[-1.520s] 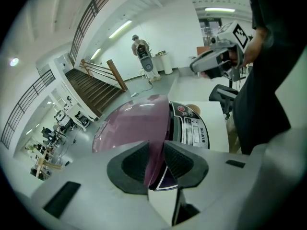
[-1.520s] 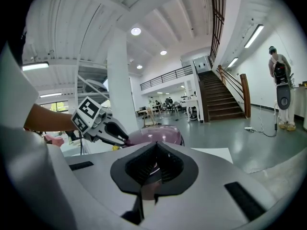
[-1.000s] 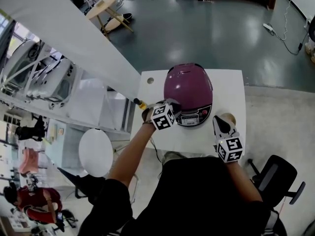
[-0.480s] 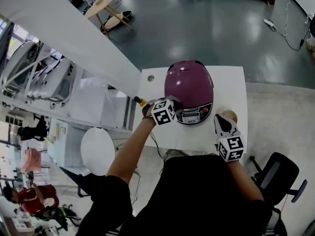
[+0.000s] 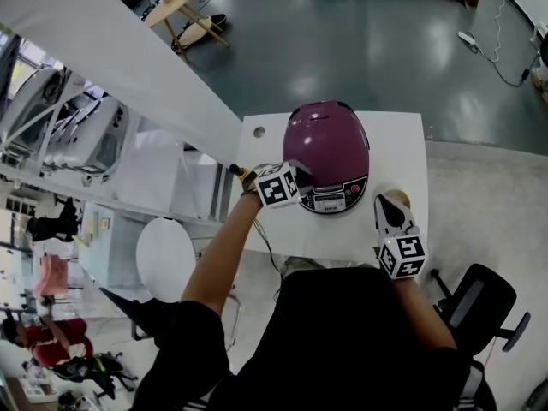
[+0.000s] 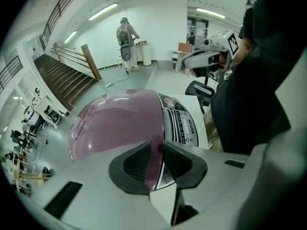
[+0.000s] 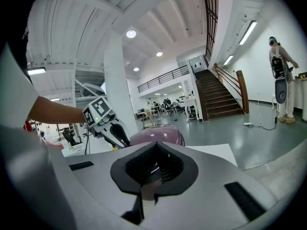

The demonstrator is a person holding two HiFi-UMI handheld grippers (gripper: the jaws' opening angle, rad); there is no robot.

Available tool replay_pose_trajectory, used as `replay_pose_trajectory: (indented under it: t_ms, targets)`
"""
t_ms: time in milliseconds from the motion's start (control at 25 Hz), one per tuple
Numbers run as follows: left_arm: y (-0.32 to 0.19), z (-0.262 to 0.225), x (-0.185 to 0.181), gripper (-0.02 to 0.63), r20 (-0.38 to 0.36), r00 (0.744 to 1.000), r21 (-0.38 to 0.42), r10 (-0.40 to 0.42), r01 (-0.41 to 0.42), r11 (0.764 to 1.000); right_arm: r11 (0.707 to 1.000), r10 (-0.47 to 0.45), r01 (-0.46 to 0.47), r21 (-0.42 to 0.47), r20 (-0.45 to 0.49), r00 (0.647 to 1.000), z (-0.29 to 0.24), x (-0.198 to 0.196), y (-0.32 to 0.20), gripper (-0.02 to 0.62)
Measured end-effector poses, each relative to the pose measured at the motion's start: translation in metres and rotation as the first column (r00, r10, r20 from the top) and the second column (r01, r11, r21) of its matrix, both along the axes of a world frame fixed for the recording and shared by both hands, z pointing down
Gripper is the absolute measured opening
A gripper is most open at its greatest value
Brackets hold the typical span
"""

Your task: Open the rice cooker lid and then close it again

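Note:
A purple rice cooker (image 5: 325,144) stands on the white table (image 5: 398,139) with its lid down and its control panel (image 5: 332,200) facing me. My left gripper (image 5: 300,178) points steeply down at the cooker's front left rim. In the left gripper view the left gripper (image 6: 157,147) shows a narrow gap between its jaws. The jaws have just been closing, with nothing pinched between them; the cooker (image 6: 120,123) and the panel (image 6: 182,123) show behind. My right gripper (image 5: 384,204) is shut and empty at the table's right front. From the right gripper (image 7: 156,150) the cooker (image 7: 160,134) lies ahead.
A tan round object (image 5: 397,199) lies beside the right gripper. A yellow-tipped cable (image 5: 244,176) hangs at the table's left edge, near a round hole (image 5: 259,132). A black chair (image 5: 484,302) stands at the right and a white stool (image 5: 167,259) at the left.
The left gripper has tilted a little at the cooker's front left rim. The lid stays down. The right gripper has not moved.

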State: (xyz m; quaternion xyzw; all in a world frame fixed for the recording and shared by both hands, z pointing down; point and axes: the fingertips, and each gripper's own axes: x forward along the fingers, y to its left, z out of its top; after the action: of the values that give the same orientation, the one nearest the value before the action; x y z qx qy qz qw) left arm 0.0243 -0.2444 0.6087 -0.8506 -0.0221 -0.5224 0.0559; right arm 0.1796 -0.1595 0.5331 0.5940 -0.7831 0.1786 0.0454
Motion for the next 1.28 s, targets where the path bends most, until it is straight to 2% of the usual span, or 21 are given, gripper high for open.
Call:
replay_pose_trajectory:
  t_ms: [480, 880, 1280]
  targets:
    - [-0.003, -0.001, 0.001, 0.046, -0.008, 1.000, -0.054, -0.020, 0.020, 0.998, 1.000, 0.006, -0.006, 0.007, 0.011, 1.000, -0.003, 0.010, -0.007, 0.000]
    - [-0.004, 0.003, 0.003, 0.037, 0.096, 0.995, -0.006, 0.041, -0.041, 0.999, 1.000, -0.002, 0.002, 0.008, -0.014, 1.000, -0.003, 0.014, -0.016, 0.000]
    - [-0.006, 0.004, 0.005, 0.025, 0.101, 0.995, -0.031, 0.009, -0.006, 1.000, 1.000, -0.003, 0.003, -0.006, 0.001, 1.000, 0.003, 0.016, -0.030, 0.000]
